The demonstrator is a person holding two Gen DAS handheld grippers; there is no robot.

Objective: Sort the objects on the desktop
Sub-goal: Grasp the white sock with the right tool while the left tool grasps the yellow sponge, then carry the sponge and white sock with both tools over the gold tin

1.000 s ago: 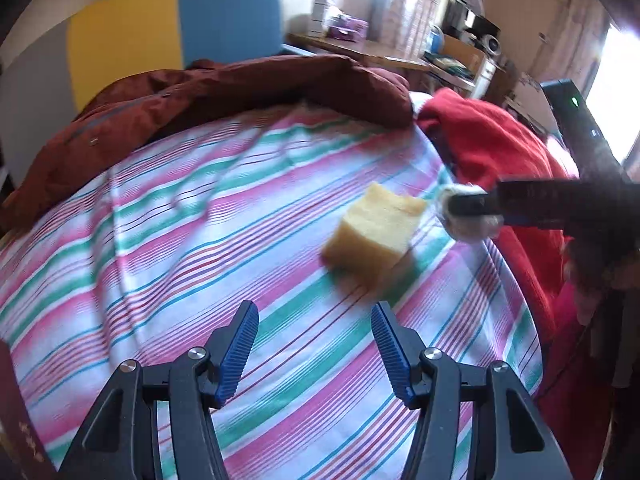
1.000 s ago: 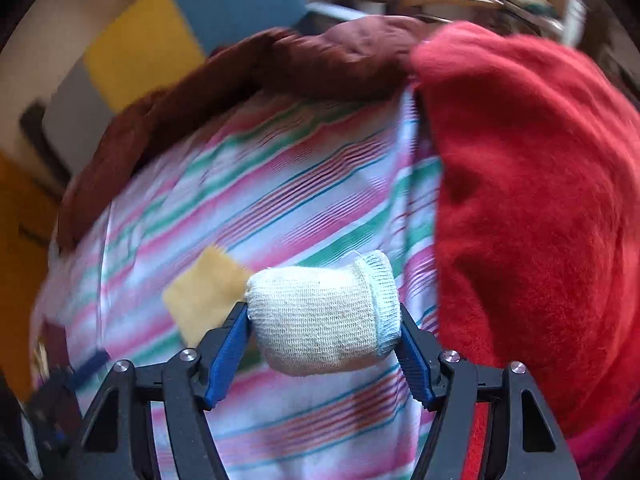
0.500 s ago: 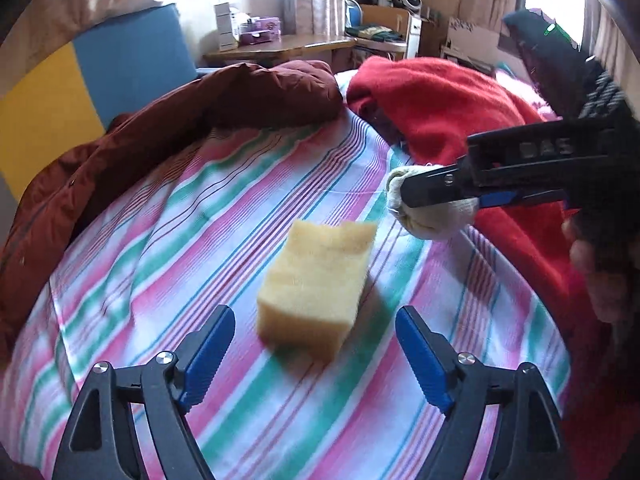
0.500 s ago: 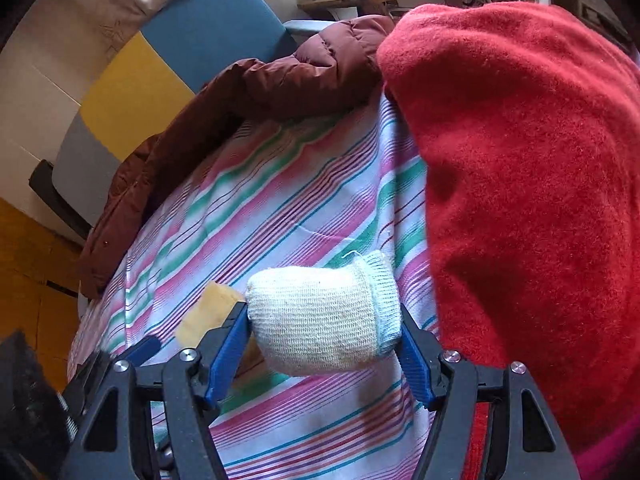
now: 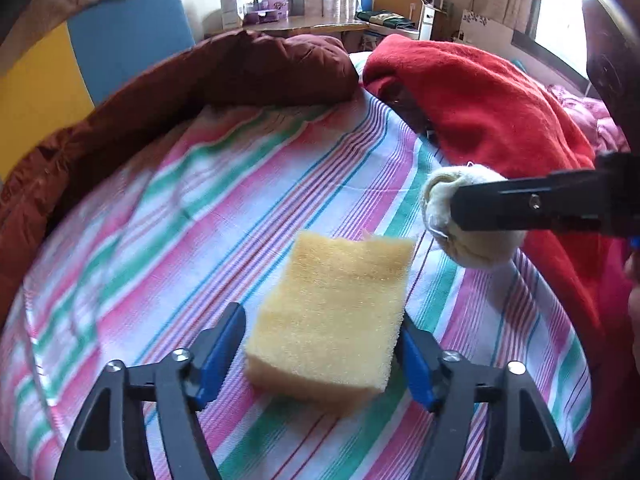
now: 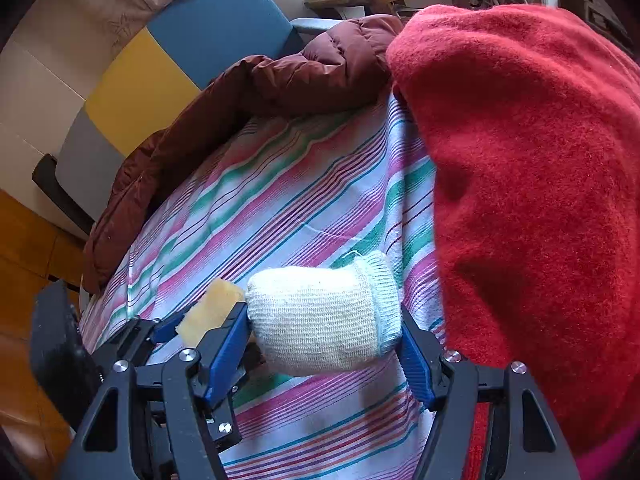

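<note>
Two soft items, one per gripper

Two light, squashy things in play. Left gripper (image 5: 322, 354) straddles the yellow sponge (image 5: 332, 312), which lies on the striped sheet (image 5: 240, 200). The right pad looks to be touching the sponge's side; a small gap shows at the left pad, so the jaws are not yet clamped, read as open around it. Right gripper (image 6: 322, 346) is closed on the rolled white sock (image 6: 320, 316), gripped across its middle and held just above the sheet, near the sponge's far right corner and close to the red blanket (image 6: 520, 160).

Handling, judged:
- Sponge: very light, open-cell foam, will compress a lot. Grip the two long side faces, about mid-height; squeeze enough to dent it, friction is good, slip risk low. Nothing fragile.
- Sock: light, knit, soft and springy. Current hold across the roll looks secure; the cuff end sticks out on the right side and could unroll if the grip eases.
- Sheet is loose cloth; low pads could snag or drag it when closing on the sponge.

Brown puffer jacket (image 5: 240, 68) bunched along the far edge of the sheet, well apart from both items. No sorting bin or target visible in either view.
</note>
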